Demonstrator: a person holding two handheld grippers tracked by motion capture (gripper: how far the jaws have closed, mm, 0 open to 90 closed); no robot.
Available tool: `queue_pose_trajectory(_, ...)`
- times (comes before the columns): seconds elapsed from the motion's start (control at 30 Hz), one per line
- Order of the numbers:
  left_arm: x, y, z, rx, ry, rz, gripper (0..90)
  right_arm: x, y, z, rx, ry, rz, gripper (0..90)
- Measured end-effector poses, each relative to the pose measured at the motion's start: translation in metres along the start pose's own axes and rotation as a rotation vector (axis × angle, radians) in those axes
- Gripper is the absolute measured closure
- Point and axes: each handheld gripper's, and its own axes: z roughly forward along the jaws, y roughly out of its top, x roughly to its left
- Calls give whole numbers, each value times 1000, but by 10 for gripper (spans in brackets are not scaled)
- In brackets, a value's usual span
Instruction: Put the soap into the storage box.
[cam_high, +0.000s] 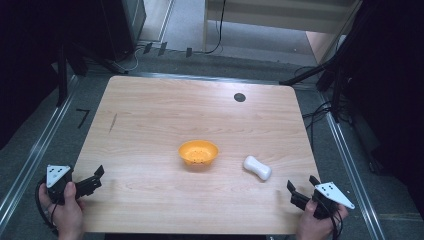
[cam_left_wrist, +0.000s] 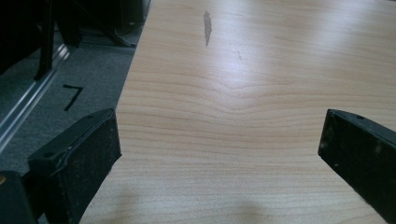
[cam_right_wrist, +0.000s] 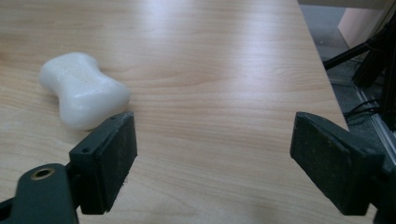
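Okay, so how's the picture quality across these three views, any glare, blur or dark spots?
High view: sharp enough, table evenly lit, corners of the room black. Left gripper view: pale glare streaks on the wood, near jaws soft. Right gripper view: white soap slightly soft, sheen on the wood behind it, jaws blurred.

Lab: taped floor marks; black frame struts; cables

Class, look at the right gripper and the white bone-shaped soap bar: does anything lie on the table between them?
Nothing visible does. The right gripper, jaws open, sits near the table's front right edge, and bare light wooden tabletop separates it from the white bone-shaped soap bar. The orange plastic bowl stands to the bar's left, off that line.
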Motion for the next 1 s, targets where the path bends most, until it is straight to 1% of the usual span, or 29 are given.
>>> queue_pose_trajectory(0.03, 0, 0, 0, 0, 0, 0, 0, 0, 0, 0, 5, 9, 2, 252)
queue_pose_trajectory(0.07, -1, 0, 0, -6, 0, 7, 0, 0, 0, 0, 5, 9, 2, 252)
queue_pose_trajectory(0.1, -1, 0, -1, -9, -1, 9, 0, -3, 0, 0, 12, 31, 23, 292)
queue_pose_trajectory(0.13, -1, -1, -1, -14, -2, 3, 0, -4, 1, 0, 9, 43, 28, 308)
queue_pose_trajectory(0.17, 1, -1, -1, -17, -5, -3, 0, -6, 2, -1, 9, 56, 32, 318)
queue_pose_trajectory(0.23, 1, -1, -1, -14, -9, -3, 0, -8, 6, 0, 36, 86, 21, 318)
queue_pose_trajectory(0.27, 1, -1, -1, -16, -9, -3, 0, -8, 6, 0, 36, 86, 21, 318)
queue_pose_trajectory(0.3, 1, -1, -1, -17, -8, -1, 0, -8, 8, 1, 52, 114, 12, 317)
queue_pose_trajectory(0.33, 0, -1, -1, -13, -10, 5, 0, -8, 11, 3, 80, 127, -5, 317)
queue_pose_trajectory(0.37, 0, -1, -1, -12, -8, 5, 0, -5, 14, 5, 114, 125, -39, 320)
queue_pose_trajectory(0.4, -1, 0, 0, -8, -6, 13, 0, -3, 18, 8, 157, 147, -71, 330)
queue_pose_trajectory(0.43, -1, 0, 0, -8, -6, 13, 0, -3, 18, 8, 157, 147, -71, 330)
queue_pose_trajectory(0.47, -1, 0, 0, -8, -11, 13, 0, 2, 23, 11, 173, 149, -104, 429)
queue_pose_trajectory(0.5, -1, 0, 0, -8, -11, 13, 0, 2, 23, 11, 173, 149, -104, 429)
queue_pose_trajectory(0.53, -1, 0, 0, -8, -12, 14, 0, 6, 30, 13, 190, 144, -137, 458)
queue_pose_trajectory(0.57, -1, 0, 0, -8, -14, 11, 0, 6, 32, 15, 196, 153, -149, 451)
queue_pose_trajectory(0.6, -1, 0, 0, -8, -14, 11, 0, 7, 36, 17, 211, 176, -148, 429)
queue_pose_trajectory(0.63, -1, 0, 0, -9, -14, 12, 0, 7, 36, 17, 211, 176, -148, 429)
queue_pose_trajectory(0.67, -1, 0, 0, -7, -14, 12, 0, 8, 42, 21, 231, 207, -172, 420)
queue_pose_trajectory(0.7, -1, 0, 0, -5, -12, 13, 0, 10, 46, 23, 241, 215, -187, 417)
queue_pose_trajectory(0.77, -2, 0, 0, -6, -12, 17, 0, 13, 55, 26, 265, 220, -234, 425)
queue_pose_trajectory(0.83, -2, 0, 0, -3, -12, 22, 0, 15, 65, 29, 289, 256, -264, 440)
queue_pose_trajectory(0.87, -2, 0, 0, -3, -10, 23, 0, 17, 69, 31, 301, 266, -278, 439)
queue_pose_trajectory(0.9, -2, 0, 0, -3, -10, 23, 0, 17, 69, 31, 301, 266, -278, 439)
queue_pose_trajectory(0.93, -2, 0, 0, -3, -8, 24, 0, 19, 74, 33, 315, 280, -295, 438)
queue_pose_trajectory(0.97, -2, 0, 0, -6, -9, 24, 0, 22, 81, 36, 333, 302, -331, 426)
queue_pose_trajectory(1.0, -2, 0, 0, -5, -10, 25, 0, 24, 85, 38, 344, 309, -348, 420)
